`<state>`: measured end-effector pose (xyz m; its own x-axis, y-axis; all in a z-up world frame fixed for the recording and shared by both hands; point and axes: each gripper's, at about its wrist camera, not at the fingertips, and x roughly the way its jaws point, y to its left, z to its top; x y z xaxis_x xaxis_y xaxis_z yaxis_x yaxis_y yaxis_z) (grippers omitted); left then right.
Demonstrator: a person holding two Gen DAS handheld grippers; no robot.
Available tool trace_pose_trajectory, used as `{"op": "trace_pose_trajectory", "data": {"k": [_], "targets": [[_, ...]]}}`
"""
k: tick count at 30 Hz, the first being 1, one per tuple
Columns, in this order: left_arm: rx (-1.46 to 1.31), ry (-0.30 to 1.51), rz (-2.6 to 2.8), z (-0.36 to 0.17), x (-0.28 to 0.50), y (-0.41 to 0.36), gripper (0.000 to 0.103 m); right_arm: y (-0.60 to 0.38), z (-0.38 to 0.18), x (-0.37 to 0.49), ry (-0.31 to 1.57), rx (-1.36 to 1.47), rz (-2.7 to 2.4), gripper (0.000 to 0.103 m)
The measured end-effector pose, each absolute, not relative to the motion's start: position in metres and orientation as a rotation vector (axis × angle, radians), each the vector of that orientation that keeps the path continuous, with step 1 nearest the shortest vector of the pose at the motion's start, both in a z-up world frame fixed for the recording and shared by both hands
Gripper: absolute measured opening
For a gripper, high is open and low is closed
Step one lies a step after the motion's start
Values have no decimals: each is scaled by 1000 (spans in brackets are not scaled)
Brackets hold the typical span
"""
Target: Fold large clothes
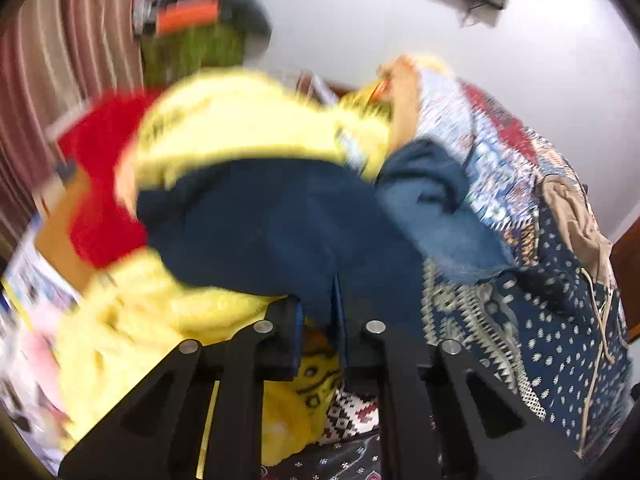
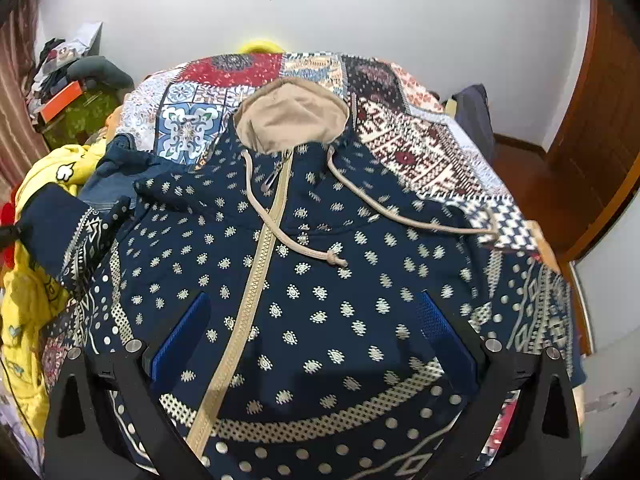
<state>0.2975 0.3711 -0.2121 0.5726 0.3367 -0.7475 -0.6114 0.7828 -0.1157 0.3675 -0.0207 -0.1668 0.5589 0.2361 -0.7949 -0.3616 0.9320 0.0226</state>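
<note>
A navy patterned zip hoodie (image 2: 320, 272) with a beige hood lining (image 2: 292, 120) lies front up on the bed. My right gripper (image 2: 316, 312) is open just above its chest, blue pads either side of the zip. My left gripper (image 1: 320, 300) is shut on the hoodie's navy sleeve (image 1: 280, 220) and holds it lifted at the left side; the view is blurred. In the right wrist view the sleeve cuff (image 2: 52, 216) hangs raised at the far left.
A patchwork quilt (image 2: 420, 144) covers the bed. Yellow clothes (image 1: 140, 320) and a red garment (image 1: 100, 160) are piled on the left, with jeans (image 1: 440, 208) beside them. A green box with an orange item (image 2: 80, 112) stands by the curtain. A wooden door (image 2: 600, 120) is at the right.
</note>
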Motion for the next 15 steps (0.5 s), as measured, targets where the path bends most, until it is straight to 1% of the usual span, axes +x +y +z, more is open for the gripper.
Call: {"op": "trace_pose_trajectory", "data": {"k": [6,10,12,15], "targets": [[-293,622,414,-132,319,319,2,-36,-149,360,868,-150,346,101],[-267,545,283,-93,334,274,2,-54,-138,357,841,-128,341,101],[-249,531,222,-81,344,246,2,-65,-132,357,828,-112,336,101],[-233,540,131,-78,356,209,2,-79,-126,354,817,-89,330,101]]}}
